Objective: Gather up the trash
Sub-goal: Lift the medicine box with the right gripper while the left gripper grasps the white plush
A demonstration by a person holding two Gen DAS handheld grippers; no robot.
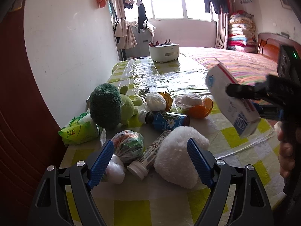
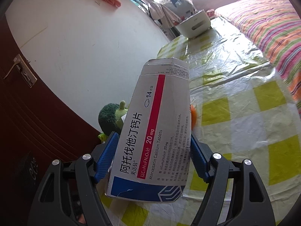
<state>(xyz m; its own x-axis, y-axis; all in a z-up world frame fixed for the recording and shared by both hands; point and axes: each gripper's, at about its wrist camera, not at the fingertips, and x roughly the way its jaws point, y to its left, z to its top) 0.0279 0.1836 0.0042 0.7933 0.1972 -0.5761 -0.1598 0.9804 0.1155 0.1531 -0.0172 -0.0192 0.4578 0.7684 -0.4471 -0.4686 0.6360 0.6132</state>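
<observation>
Left wrist view. The left claw (image 1: pixel 150 154) stands wide and empty, low over the near end of the worktop (image 1: pixel 169 75). Between its fingers lie a white pill bottle (image 1: pixel 148 158) and a white plush (image 1: pixel 180 154); the bottle's long axis runs from 7 to 1 o'clock, cap toward the claw. A knotted bag (image 1: pixel 128 146) sits just beside the left finger, at 11 o'clock. Farther off, at 12 o'clock, lie a dark bottle (image 1: pixel 165 120), a tissue wad (image 1: pixel 156 101), orange peel (image 1: pixel 202 109) and a green plush (image 1: pixel 111 109); a green packet (image 1: pixel 79 131) lies at 10 o'clock. At 2 o'clock the right claw (image 1: pixel 233 92) holds the box (image 1: pixel 231 101) clear of the worktop.

Right wrist view. The right claw (image 2: pixel 153 156) is closed on the box (image 2: pixel 156 131), one finger pressed on each long edge. The box's long axis points straight ahead, 12 o'clock, its near end torn. The white bin (image 2: pixel 193 25) stands well apart at 1 o'clock, at the worktop's far end, probably the drop point. The right claw is the nearer; the carry should run along the box's own axis.
</observation>
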